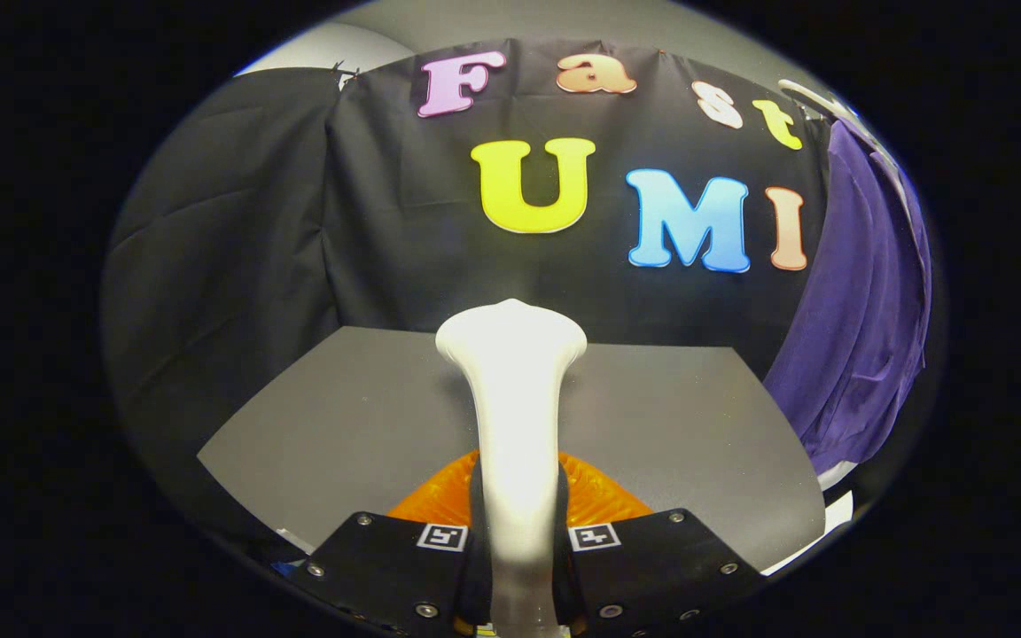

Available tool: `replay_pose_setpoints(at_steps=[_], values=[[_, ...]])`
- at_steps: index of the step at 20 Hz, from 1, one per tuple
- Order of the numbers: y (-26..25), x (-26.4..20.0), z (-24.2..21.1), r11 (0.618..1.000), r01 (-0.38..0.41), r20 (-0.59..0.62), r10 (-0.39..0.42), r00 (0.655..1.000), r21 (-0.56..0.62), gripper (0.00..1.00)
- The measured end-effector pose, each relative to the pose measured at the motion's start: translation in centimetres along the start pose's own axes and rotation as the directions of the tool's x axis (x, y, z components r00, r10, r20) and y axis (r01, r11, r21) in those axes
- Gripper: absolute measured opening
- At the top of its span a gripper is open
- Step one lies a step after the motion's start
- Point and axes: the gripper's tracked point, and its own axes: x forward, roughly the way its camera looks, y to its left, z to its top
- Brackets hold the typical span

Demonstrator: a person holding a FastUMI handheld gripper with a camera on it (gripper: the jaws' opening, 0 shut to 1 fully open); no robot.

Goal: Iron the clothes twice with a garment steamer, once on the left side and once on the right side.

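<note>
Clamping the white garment steamer (pixel 515 416) by its handle between both fingers, the gripper (pixel 518 567) holds its head upright above the grey table (pixel 342 416), ready to swing toward the purple garment (pixel 865 354) hanging well off to the right.

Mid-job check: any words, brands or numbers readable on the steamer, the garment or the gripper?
On the steamer, clamped between the fingers of the gripper: no text visible.
On the purple garment: no text visible.
On the gripper, two square markers: black-and-white patterns, no words.
</note>
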Motion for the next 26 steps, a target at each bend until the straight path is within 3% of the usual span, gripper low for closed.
replay_pose_setpoints(at_steps=[3, 10, 22, 26], values=[[-0.5, -2.1, 0.7, 0.996, 0.057, 0.046, -0.053, 0.998, -0.071, 0.27], [-3.2, -8.2, 3.3, 0.986, 0.127, 0.214, -0.103, 0.972, -0.105, 0.27], [-15.6, -22.4, 9.2, 0.983, 0.146, 0.439, -0.083, 0.895, -0.11, 0.26], [-19.0, -26.2, 10.7, 0.99, 0.119, 0.492, -0.065, 0.868, -0.08, 0.26]])
